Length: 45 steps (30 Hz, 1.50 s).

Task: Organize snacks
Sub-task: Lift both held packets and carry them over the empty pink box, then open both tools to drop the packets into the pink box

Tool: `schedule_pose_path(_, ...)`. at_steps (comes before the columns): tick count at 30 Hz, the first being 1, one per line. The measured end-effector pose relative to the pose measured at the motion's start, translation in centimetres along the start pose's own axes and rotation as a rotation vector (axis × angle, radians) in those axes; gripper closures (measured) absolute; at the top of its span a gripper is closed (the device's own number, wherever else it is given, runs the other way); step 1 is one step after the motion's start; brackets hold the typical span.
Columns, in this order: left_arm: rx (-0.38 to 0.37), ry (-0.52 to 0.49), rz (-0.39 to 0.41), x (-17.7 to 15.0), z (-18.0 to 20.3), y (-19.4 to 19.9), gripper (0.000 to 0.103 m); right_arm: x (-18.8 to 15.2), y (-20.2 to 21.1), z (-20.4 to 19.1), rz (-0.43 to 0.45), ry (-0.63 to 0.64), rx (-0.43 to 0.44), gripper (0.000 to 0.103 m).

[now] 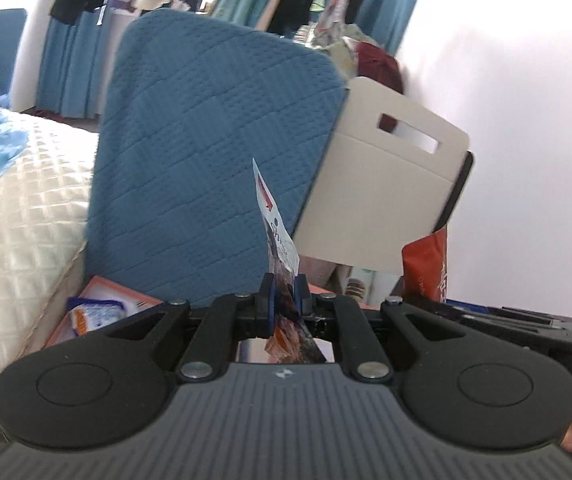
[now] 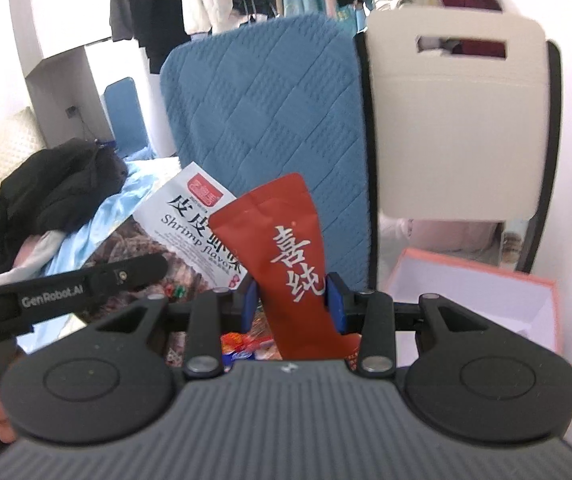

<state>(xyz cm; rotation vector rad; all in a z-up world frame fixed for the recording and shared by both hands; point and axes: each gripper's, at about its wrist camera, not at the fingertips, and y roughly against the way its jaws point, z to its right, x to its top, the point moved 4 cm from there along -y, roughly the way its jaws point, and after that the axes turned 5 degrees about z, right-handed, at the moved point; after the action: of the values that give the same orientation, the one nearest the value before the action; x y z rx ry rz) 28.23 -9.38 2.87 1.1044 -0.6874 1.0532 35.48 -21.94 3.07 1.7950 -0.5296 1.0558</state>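
My left gripper (image 1: 284,292) is shut on a white shrimp-flavour snack bag (image 1: 276,224), seen edge-on and upright. The same bag (image 2: 190,220) shows flat in the right wrist view, with the left gripper's body (image 2: 66,284) below it. My right gripper (image 2: 292,296) is shut on a red snack pouch with white characters (image 2: 286,248), held upright. The pouch (image 1: 426,264) also shows at the right of the left wrist view. An open orange box (image 2: 478,300) with a white inside lies at the right. A blue-and-white packet (image 1: 94,314) lies in an orange box (image 1: 102,288) at lower left.
A blue quilted headboard (image 1: 206,152) stands straight ahead. A white bin with a handle slot (image 2: 458,120) sits to its right against the wall. A cream quilted bed (image 1: 14,220) is at left, with dark clothes (image 2: 46,196) on it. Clothes hang behind.
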Motion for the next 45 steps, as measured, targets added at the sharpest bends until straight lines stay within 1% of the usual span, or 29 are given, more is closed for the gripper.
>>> schedule_pose_path(4,-0.033,-0.019,-0.006,0.0,2.8,-1.5,0.092,0.7,0.9,2.6,0.028,-0.010,-0.035,0.063)
schedule_pose_path(8,-0.064,-0.040,-0.057,-1.2,5.1,-4.0,0.092,0.2,0.7,5.3,0.025,-0.041,-0.070,0.063)
schedule_pose_path(13,-0.077,-0.046,-0.128,-3.4,7.0,-8.3,0.092,-2.1,-1.0,9.2,-0.050,-0.100,-0.092,0.063)
schedule_pose_path(17,-0.083,-0.042,-0.197,-5.8,8.3,-11.8,0.092,-4.2,-2.6,11.7,-0.099,-0.121,-0.111,0.063)
schedule_pose_path(20,-0.085,-0.044,-0.255,-7.7,9.3,-14.8,0.092,-5.8,-4.0,13.7,-0.137,-0.153,-0.121,0.063)
schedule_pose_path(26,-0.095,-0.035,-0.381,-11.7,10.0,-19.1,0.092,-9.9,-6.7,17.0,-0.225,-0.217,-0.139,0.063)
schedule_pose_path(32,-0.086,-0.044,-0.461,-14.9,10.4,-21.4,0.092,-13.7,-9.0,19.3,-0.306,-0.290,-0.159,0.063)
schedule_pose_path(36,-0.089,-0.028,-0.499,-16.3,10.1,-22.7,0.092,-15.3,-9.6,20.9,-0.339,-0.292,-0.177,0.063)
schedule_pose_path(42,-0.115,-0.015,-0.508,-17.1,10.5,-23.3,0.091,-16.4,-10.2,21.6,-0.366,-0.304,-0.182,0.062)
schedule_pose_path(43,-0.103,-0.021,-0.507,-17.2,10.4,-23.4,0.089,-16.5,-10.3,21.6,-0.370,-0.304,-0.185,0.062)
schedule_pose_path(44,-0.092,-0.022,-0.510,-17.2,10.3,-23.6,0.078,-16.6,-10.4,22.0,-0.373,-0.304,-0.191,0.062)
schedule_pose_path(45,-0.089,-0.020,-0.508,-17.1,10.4,-23.3,0.070,-16.6,-10.2,21.9,-0.373,-0.300,-0.200,0.062)
